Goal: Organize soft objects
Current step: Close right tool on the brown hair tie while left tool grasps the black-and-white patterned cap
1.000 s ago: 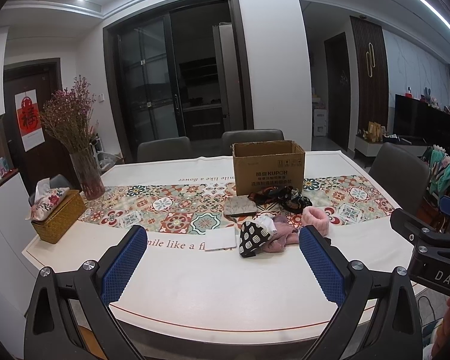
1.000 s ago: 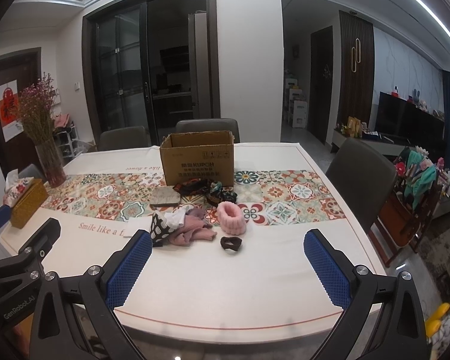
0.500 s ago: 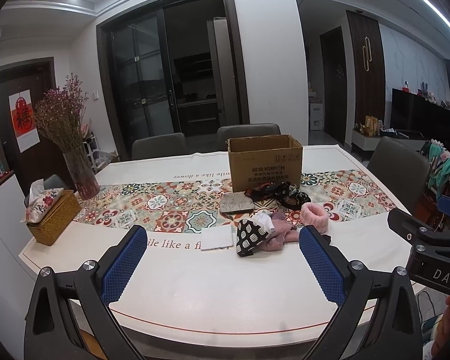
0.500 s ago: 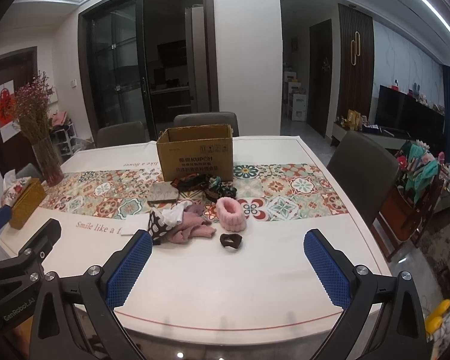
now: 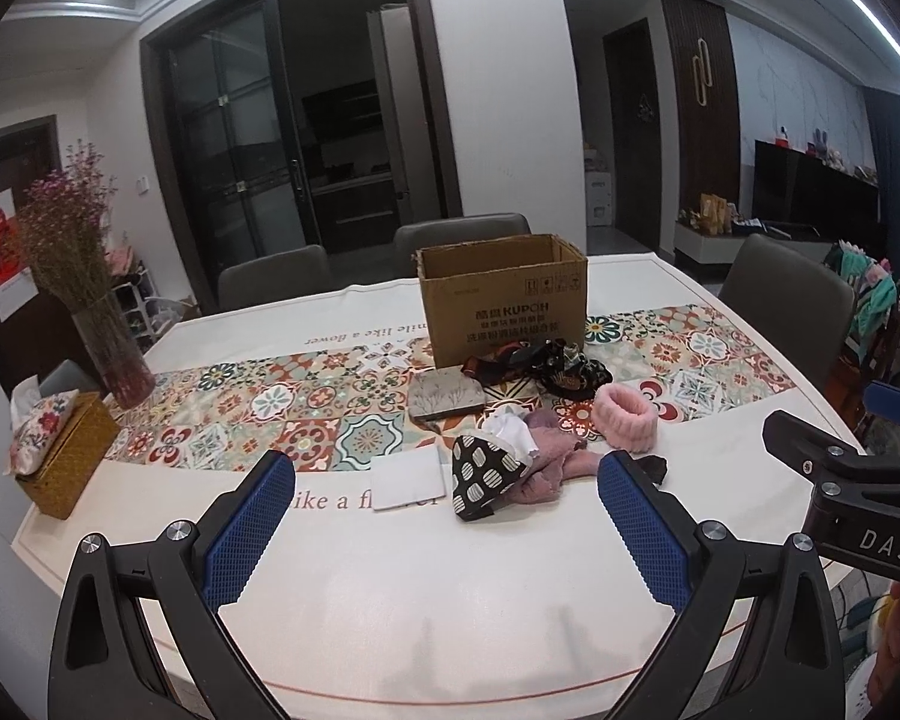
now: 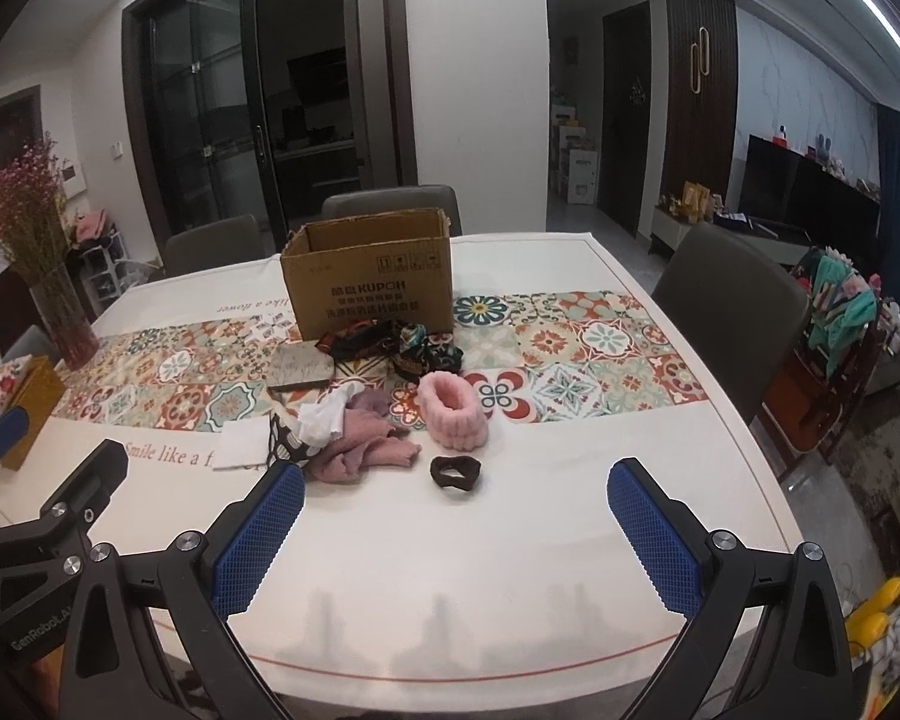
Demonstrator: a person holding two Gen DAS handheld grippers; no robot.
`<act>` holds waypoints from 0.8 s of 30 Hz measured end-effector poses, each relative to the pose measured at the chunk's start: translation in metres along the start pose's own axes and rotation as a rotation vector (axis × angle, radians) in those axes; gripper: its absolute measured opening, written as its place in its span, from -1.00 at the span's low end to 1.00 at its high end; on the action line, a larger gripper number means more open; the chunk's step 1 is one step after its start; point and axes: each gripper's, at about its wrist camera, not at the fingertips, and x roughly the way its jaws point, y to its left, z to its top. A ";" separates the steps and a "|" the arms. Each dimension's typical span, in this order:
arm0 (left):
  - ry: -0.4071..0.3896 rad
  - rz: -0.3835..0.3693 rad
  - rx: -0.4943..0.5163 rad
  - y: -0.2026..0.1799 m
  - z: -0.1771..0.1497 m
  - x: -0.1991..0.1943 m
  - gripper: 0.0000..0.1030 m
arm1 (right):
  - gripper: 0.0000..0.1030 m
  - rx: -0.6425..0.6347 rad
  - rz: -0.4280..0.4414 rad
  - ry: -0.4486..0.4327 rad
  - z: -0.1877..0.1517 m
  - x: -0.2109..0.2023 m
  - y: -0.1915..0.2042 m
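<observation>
Soft items lie in a loose heap mid-table: a pink fluffy headband, a small black scrunchie, a mauve cloth, a black-and-white spotted cloth, a white folded cloth and dark patterned scarves. An open cardboard box stands behind them. My left gripper hovers open above the near table edge, short of the heap. My right gripper is open too, with the scrunchie ahead between its fingers. Neither holds anything.
A grey flat pad lies by the box. At the left stand a glass vase of dried flowers and a wicker tissue box. Grey chairs ring the table. The tablecloth covers the near part.
Both grippers have moved slightly forward and nearer the table; the heap and box appear a little larger. Nothing on the table has shifted, and both grippers stay open.
</observation>
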 end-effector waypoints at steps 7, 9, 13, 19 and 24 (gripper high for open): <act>0.041 -0.078 0.046 0.007 0.009 0.051 0.99 | 0.98 0.012 -0.031 0.064 0.010 0.040 0.016; 0.055 -0.104 0.056 0.010 0.012 0.064 0.99 | 0.98 0.022 -0.041 0.080 0.012 0.050 0.020; 0.082 -0.147 0.092 0.012 0.015 0.091 0.98 | 0.98 0.045 -0.072 0.110 0.016 0.069 0.027; 0.120 -0.213 0.129 0.015 0.013 0.122 0.98 | 0.98 0.063 -0.111 0.137 0.013 0.089 0.033; 0.174 -0.229 0.128 0.012 0.007 0.142 0.97 | 0.98 0.056 -0.110 0.157 0.012 0.106 0.034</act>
